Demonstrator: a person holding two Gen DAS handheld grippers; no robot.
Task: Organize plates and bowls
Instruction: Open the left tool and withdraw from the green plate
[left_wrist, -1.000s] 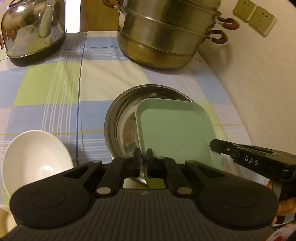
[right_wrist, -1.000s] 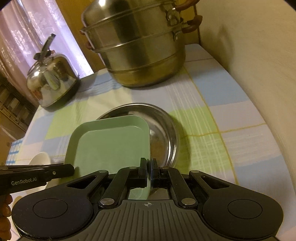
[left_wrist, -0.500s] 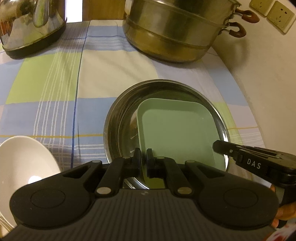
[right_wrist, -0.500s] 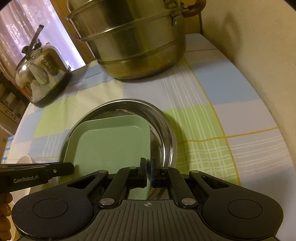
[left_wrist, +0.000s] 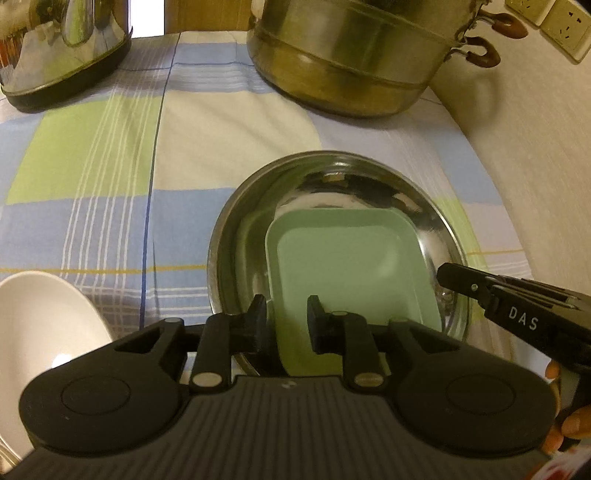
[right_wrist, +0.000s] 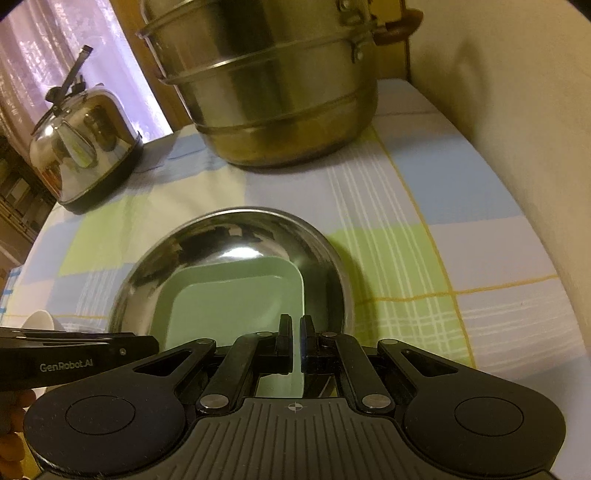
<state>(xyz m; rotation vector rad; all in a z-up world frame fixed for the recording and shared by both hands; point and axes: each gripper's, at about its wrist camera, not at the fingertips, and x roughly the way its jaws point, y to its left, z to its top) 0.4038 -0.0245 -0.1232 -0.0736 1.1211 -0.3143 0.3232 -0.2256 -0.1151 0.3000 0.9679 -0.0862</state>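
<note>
A pale green square plate (left_wrist: 347, 266) lies inside a round steel pan (left_wrist: 251, 229) on the checked cloth. My left gripper (left_wrist: 287, 317) is open, its fingers standing either side of the plate's near left rim. My right gripper (right_wrist: 296, 332) has its jaws a narrow gap apart around the plate's (right_wrist: 229, 299) near right rim, and the pan (right_wrist: 325, 251) shows around it. A white bowl (left_wrist: 40, 314) sits at the left. The right gripper's fingers (left_wrist: 480, 288) show at the right of the left wrist view.
A large steel steamer pot (left_wrist: 354, 55) stands at the back, close to the wall (right_wrist: 517, 110). A shiny kettle (right_wrist: 85, 144) stands at the back left. Wall sockets (left_wrist: 554, 22) are at the upper right. The table's right side meets the wall.
The green plate has been lowered from tilted over the pan to lying inside it. My left gripper has opened off the rim; the right jaws have parted slightly.
</note>
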